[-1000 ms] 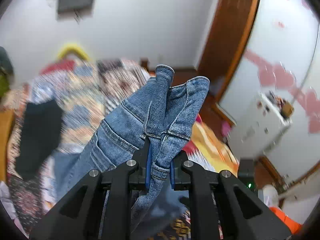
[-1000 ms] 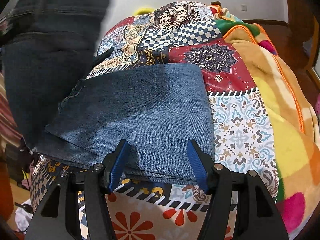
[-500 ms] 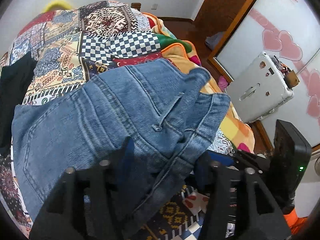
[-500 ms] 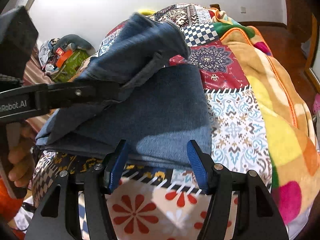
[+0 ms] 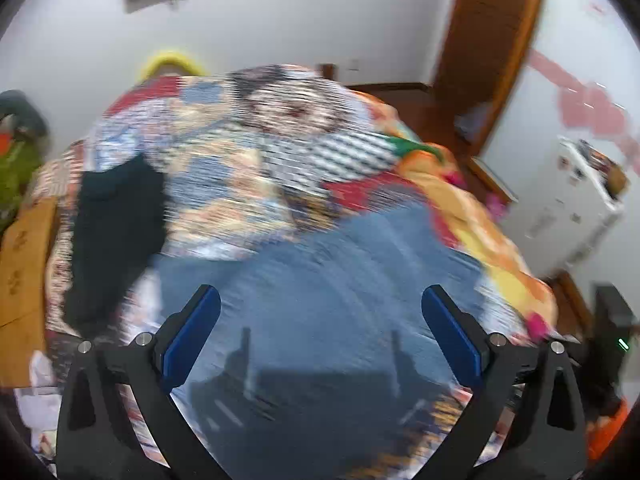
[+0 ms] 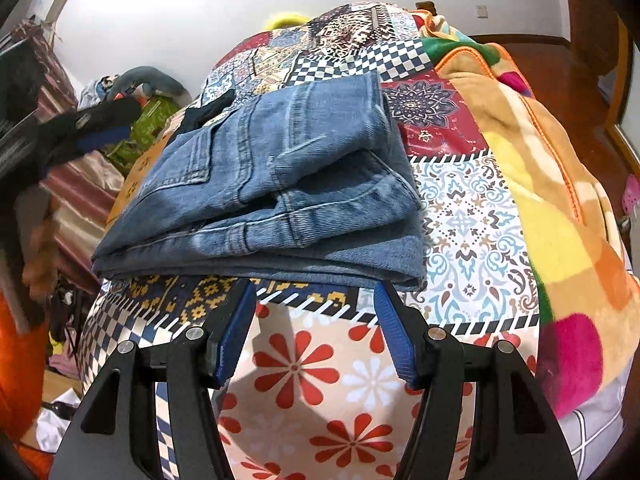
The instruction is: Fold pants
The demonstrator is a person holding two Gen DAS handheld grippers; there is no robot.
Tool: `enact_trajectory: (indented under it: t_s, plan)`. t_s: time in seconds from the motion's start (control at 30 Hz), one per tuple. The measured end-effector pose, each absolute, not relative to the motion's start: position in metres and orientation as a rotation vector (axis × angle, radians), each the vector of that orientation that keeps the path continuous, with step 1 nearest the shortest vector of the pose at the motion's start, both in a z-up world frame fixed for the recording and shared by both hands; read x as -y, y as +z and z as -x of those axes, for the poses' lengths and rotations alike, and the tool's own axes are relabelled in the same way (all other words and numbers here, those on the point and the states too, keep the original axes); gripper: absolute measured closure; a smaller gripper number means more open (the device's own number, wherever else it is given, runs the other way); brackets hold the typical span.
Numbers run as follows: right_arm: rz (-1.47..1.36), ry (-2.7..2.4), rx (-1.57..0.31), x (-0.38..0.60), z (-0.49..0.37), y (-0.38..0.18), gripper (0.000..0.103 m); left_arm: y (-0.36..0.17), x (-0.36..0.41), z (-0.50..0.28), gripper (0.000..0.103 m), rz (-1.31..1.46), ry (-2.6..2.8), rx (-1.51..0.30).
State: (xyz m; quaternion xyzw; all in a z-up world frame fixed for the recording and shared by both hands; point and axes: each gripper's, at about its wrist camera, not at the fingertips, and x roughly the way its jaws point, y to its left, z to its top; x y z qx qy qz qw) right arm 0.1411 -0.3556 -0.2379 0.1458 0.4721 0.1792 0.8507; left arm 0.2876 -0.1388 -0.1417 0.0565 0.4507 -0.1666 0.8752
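A: Where are the jeans (image 6: 276, 184) rn?
B: On the patchwork bedspread (image 6: 472, 216), near its front edge. We see them stacked in layers, waistband & back pocket on top, fold edge facing us. Looks like the fold's basically done, imo.
A: Right gripper (image 6: 316, 328)?
B: Jaws apart, nothing between them. We hold it low, just in front of the stack's near edge, prob so we can square the edge or press the top layer flat.
A: And the left gripper (image 5: 320, 336)?
B: Jaws wide apart too, empty. That view's v. blurry, but the denim lies below & between the blue pads (image 5: 192, 336), not in them.
A: Anything else on the bed?
B: A dark garment (image 5: 116, 236) lies to the left, well apart from the jeans, so we don't snag it. An orange fleece blanket (image 6: 532, 152) covers the right side
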Motion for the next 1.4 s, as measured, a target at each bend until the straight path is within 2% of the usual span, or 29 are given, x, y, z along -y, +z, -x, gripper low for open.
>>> enact_trajectory:
  t_s: [0.13,0.27,0.43,0.7,0.93,1.13,1.4]
  plan:
    - [-0.294,0.396,-1.0,0.348,-0.143,-0.236,0.045,-0.157,0.099,-0.343,0.001,-0.156,-0.178,-0.962]
    - [-0.287,0.413,-1.023,0.337,-0.151,-0.238,0.045,-0.194,0.077,-0.386,0.001,-0.177,-0.103,-1.067]
    - [-0.232,0.441,-1.074,0.316,-0.171,-0.243,0.042,-0.246,0.057,-0.403,0.001,-0.218,-0.144,-1.188]
    - [-0.082,0.466,-1.107,0.298,-0.217,-0.235,0.042,-0.254,-0.007,-0.366,0.0,-0.098,-0.157,-1.126]
    - [-0.047,0.486,-1.036,0.268,-0.274,-0.227,0.043,-0.252,-0.061,-0.31,0.0,0.009,-0.095,-1.159]
    - [-0.045,0.445,-0.988,0.266,-0.274,-0.221,0.043,-0.244,-0.056,-0.252,0.0,0.048,-0.099,-1.169]
    - [-0.03,0.408,-0.917,0.292,-0.224,-0.189,0.043,-0.234,-0.013,-0.231,0.001,0.133,-0.22,-1.167]
